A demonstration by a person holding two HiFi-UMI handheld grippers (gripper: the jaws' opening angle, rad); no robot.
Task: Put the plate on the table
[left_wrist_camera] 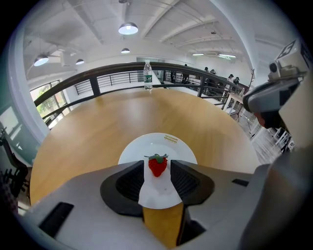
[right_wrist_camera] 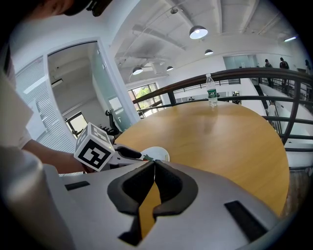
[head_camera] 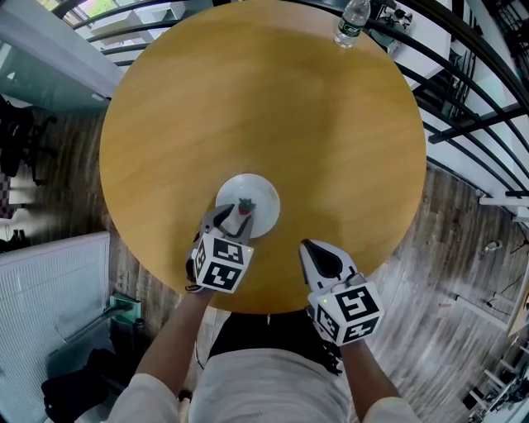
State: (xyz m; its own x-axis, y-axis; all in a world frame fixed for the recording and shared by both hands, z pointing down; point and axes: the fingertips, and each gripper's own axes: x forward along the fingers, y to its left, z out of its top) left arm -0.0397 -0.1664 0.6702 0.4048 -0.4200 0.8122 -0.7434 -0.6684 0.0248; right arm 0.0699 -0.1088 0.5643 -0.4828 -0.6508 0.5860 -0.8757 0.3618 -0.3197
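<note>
- The left gripper [head_camera: 234, 216] hangs tilted down over the near side of the round wooden table [head_camera: 264, 107], and its jaws stand wide apart
- In the left gripper view the near rim of the white plate [left_wrist_camera: 168, 145] shows in the gap between those jaws, below them; the pads do not press on it
- The plate [head_camera: 258, 190] lies flat on the table, near its close edge
- A strawberry [left_wrist_camera: 157, 165] sits on the plate, level with the jaw tips, with white showing on either side of it
- The right gripper [head_camera: 307, 246] is off to the plate's right, apart from it, over the table's near edge; its jaws are together with nothing between them
- A water bottle [head_camera: 353, 21] stands upright at the table's far right rim, well apart from the plate
</note>
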